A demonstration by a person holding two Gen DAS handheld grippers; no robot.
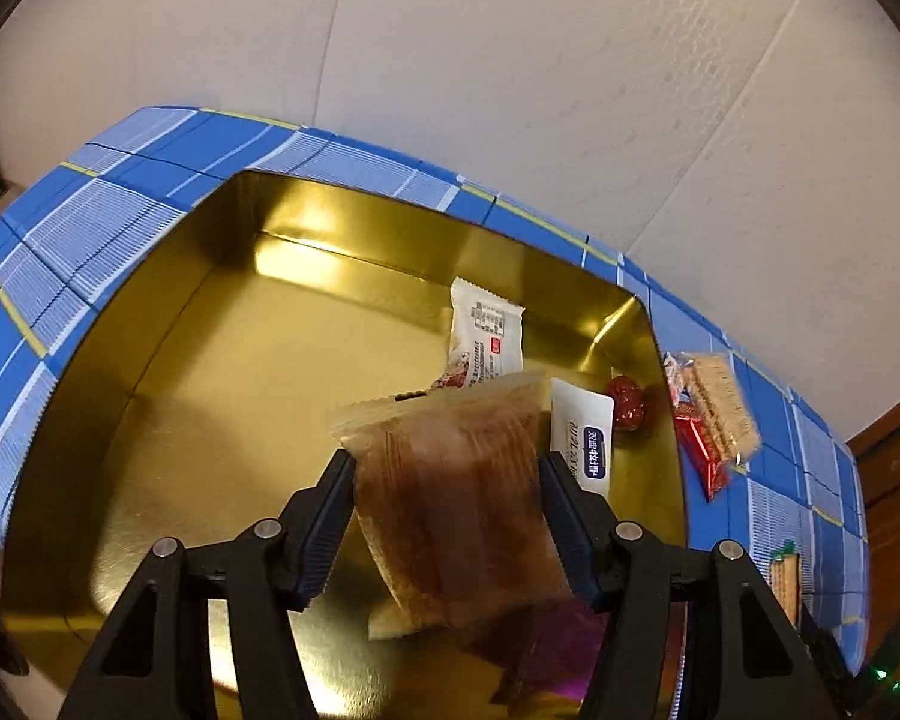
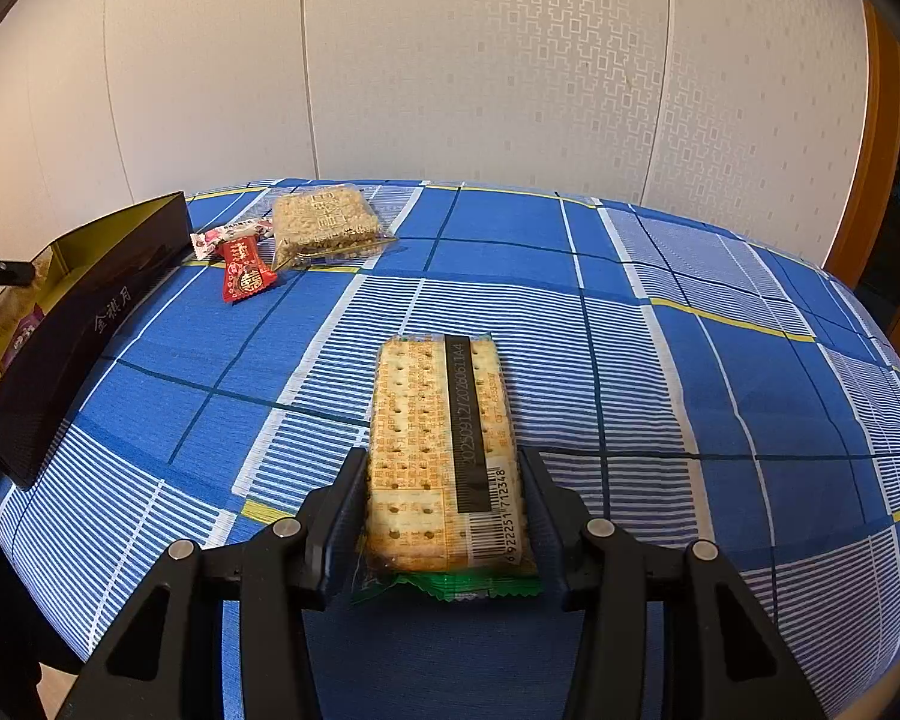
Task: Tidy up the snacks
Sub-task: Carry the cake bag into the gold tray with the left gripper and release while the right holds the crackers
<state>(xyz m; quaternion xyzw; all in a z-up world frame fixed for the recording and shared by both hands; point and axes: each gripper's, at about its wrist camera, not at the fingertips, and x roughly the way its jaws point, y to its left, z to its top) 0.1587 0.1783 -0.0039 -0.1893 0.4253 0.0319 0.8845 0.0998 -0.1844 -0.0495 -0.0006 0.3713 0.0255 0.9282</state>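
Observation:
My left gripper (image 1: pixel 447 468) is shut on a clear packet with a brown cake (image 1: pixel 456 504) and holds it above the gold-lined tin box (image 1: pixel 168 372). In the box lie a white snack packet (image 1: pixel 486 336), a white sachet (image 1: pixel 582 435), a red wrapped sweet (image 1: pixel 627 402) and a purple packet (image 1: pixel 558 654). My right gripper (image 2: pixel 444 471) is shut on a cracker packet (image 2: pixel 438 444) with a green end, low over the blue checked tablecloth (image 2: pixel 660 360).
Outside the box's right wall (image 2: pixel 84 324) lie a grain bar packet (image 2: pixel 324 228), a red sweet (image 2: pixel 245 276) and a pink-white sweet (image 2: pixel 234 235); they also show in the left wrist view (image 1: pixel 720 408). A white wall stands behind the table.

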